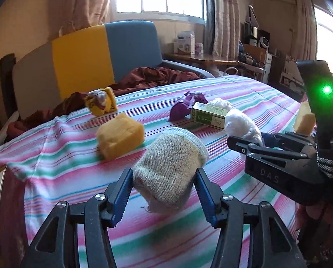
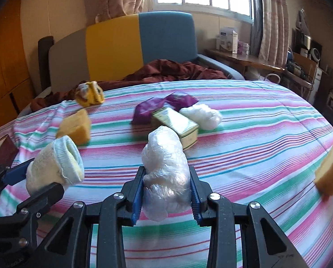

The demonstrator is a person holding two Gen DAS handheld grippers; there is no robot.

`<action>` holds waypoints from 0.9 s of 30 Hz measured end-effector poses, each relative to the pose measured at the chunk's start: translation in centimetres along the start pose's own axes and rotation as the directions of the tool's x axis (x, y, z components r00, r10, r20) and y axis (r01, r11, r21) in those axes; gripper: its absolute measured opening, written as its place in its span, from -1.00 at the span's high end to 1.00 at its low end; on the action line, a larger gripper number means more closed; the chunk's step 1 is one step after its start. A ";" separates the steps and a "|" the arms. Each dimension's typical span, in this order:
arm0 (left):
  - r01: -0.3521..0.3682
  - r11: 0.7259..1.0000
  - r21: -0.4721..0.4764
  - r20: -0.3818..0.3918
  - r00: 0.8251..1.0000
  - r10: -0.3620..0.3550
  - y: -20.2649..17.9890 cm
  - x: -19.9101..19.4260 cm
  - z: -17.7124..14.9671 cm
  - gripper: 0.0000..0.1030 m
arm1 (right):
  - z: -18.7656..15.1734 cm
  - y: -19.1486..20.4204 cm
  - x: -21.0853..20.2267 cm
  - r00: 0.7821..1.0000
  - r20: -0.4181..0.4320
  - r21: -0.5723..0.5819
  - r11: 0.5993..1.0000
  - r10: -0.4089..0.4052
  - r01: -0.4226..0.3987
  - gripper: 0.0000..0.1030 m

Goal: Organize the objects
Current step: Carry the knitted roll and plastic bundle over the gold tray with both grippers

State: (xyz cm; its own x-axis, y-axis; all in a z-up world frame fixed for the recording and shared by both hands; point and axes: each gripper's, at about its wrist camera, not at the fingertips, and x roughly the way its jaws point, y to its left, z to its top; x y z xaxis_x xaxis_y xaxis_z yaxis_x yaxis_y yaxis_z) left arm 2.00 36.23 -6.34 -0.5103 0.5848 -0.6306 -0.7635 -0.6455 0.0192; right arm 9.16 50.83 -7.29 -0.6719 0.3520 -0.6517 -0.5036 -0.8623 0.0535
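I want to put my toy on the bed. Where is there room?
The striped sheet is bare on the near right, between the green box and the sponge at the right edge. The far side, by the red blanket, is free too. The middle is crowded: purple wrapper, box, white bundle.

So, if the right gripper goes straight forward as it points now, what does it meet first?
Probably the green box: it lies just beyond the plastic-wrapped bundle the right gripper holds, though depth is unclear.
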 end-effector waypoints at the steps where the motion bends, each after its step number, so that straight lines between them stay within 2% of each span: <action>1: -0.002 1.000 -0.010 0.001 1.000 0.002 0.3 -0.2 -0.2 -0.10 | -0.1 0.4 -0.2 1.000 0.000 -0.004 1.000 0.009 -0.009 0.30; 9: -0.015 0.997 -0.070 -0.009 1.000 0.015 2.1 -2.8 -1.6 -0.10 | -0.6 3.7 -1.3 0.999 -0.010 -0.019 0.999 0.041 -0.041 0.30; 16: 0.038 0.992 -0.117 0.022 0.999 -0.036 3.4 -6.8 -2.5 -0.10 | -1.6 6.2 -2.5 0.995 -0.031 0.009 0.995 0.095 -0.095 0.30; 24: 0.018 0.977 -0.212 0.025 1.000 -0.013 6.9 -10.7 -4.2 -0.10 | -2.6 10.2 -3.6 0.989 -0.023 -0.049 0.988 0.143 -0.144 0.30; 27: -0.014 0.970 -0.243 0.030 0.999 0.022 8.7 -12.4 -5.0 -0.10 | -2.9 11.7 -3.7 0.985 -0.012 -0.075 0.983 0.170 -0.170 0.30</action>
State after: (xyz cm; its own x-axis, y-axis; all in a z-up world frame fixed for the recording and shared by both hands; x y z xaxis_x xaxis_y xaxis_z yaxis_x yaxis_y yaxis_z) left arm 3.63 20.89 -2.30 -0.5386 0.5846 -0.6067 -0.6372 -0.7538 -0.1605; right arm 7.31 38.34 -6.48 -0.7413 0.1959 -0.6420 -0.3397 -0.9344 0.1070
